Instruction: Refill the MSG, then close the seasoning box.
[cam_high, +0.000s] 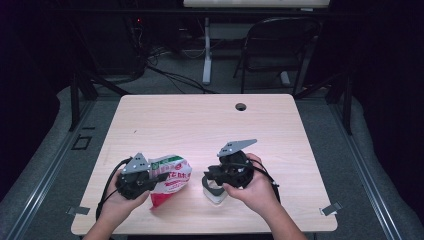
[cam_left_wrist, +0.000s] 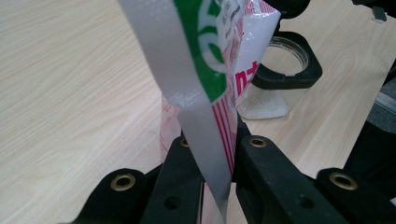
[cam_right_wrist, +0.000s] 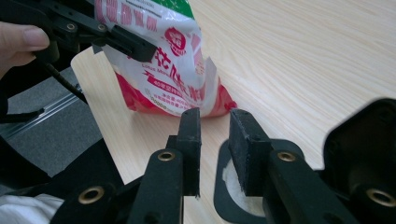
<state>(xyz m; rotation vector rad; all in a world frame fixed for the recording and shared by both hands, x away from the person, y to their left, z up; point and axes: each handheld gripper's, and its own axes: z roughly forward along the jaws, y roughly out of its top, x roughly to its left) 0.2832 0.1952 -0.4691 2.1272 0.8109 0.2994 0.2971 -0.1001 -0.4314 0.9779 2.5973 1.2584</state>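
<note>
Plastic: one bag (cam_high: 170, 179), one jar (cam_high: 216, 191)

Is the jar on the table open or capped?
Open: the jar shows a bare mouth with no lid in the left gripper view, white grains at its bottom.

bare table (cam_high: 200, 120) beyond, bag (cam_high: 172, 177) and jar (cam_high: 215, 192) near front

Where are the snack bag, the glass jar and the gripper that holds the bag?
bag (cam_high: 172, 177), high view, on its printed red and white front.
jar (cam_left_wrist: 273, 100), left gripper view, on its clear glass wall below the black rim.
left gripper (cam_left_wrist: 217, 154), left gripper view, midway between its jaws, clamped on the bag's edge.
</note>
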